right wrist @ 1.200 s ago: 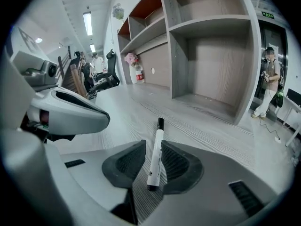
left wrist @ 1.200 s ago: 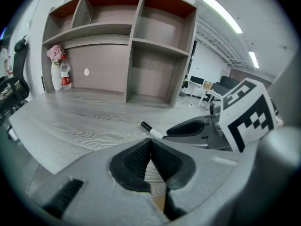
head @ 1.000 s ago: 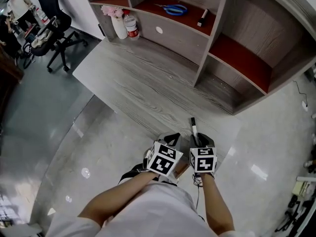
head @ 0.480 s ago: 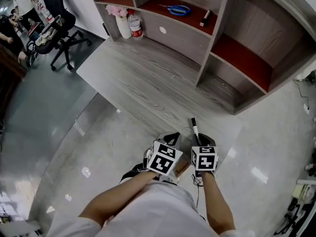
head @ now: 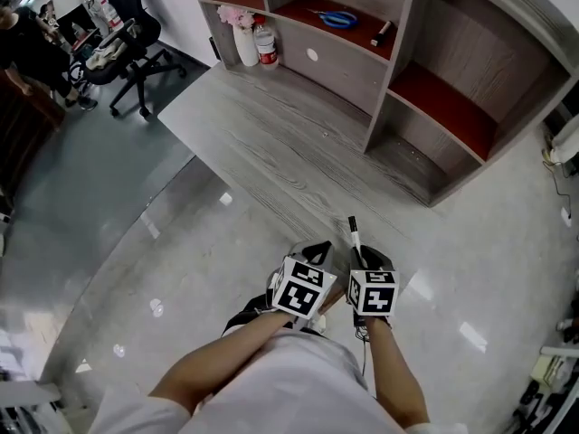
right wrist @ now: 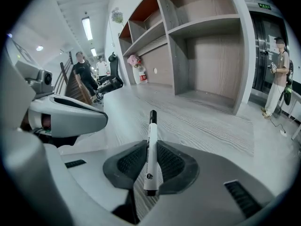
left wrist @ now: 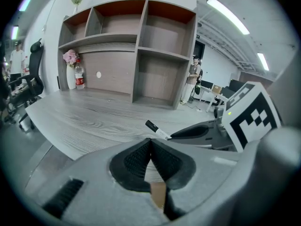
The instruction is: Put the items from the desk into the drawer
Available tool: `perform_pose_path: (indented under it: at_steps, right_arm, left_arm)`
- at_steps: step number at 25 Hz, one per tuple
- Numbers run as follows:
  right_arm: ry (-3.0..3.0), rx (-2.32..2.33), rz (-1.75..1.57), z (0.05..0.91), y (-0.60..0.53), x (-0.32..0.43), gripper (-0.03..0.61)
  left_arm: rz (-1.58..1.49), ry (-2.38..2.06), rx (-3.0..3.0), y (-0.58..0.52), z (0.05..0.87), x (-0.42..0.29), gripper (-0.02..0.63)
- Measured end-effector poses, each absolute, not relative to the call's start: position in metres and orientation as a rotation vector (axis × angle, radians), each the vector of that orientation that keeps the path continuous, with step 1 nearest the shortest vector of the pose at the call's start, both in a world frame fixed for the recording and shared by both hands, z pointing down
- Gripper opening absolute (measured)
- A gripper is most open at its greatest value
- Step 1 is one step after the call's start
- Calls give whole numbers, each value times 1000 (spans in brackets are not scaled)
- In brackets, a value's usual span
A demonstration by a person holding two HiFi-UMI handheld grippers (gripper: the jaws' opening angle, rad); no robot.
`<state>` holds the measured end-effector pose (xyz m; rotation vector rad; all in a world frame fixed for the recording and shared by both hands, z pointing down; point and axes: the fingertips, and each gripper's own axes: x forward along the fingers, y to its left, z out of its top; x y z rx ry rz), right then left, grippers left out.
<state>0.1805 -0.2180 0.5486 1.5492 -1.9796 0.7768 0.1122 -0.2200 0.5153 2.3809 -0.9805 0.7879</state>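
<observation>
The left tool [left wrist: 150, 150] is sitting pressed together, gripping nothing. At its 3 o'clock, the right tool [right wrist: 149, 166] is pinching 1 marker [right wrist: 151, 135], which is pointing toward 12 o'clock at the desk [head: 271, 143]. Carrying it level with a firm pinch is looking wise. No drawer is showing open; the holed panel [head: 312, 54] at 12 o'clock may be it.

Desk [head: 271, 143] farther right (head view)

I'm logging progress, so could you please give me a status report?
Left gripper shut, empty. Right gripper shut on marker, pointing forward. Desk ahead, nothing blocking the approach.
</observation>
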Motion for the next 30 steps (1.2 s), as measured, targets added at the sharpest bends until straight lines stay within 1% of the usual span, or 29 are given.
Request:
perform_pose_path:
  at_steps: [14,30]
  right_arm:
    - [-2119,1428,776,535,-166,160,54]
    - [-2119,1445,805,543,-134,98,54]
  left_arm:
    - [698,-1117,2304,-168,508,106,3]
    - [700,-1088,2297,-155,523,42,3]
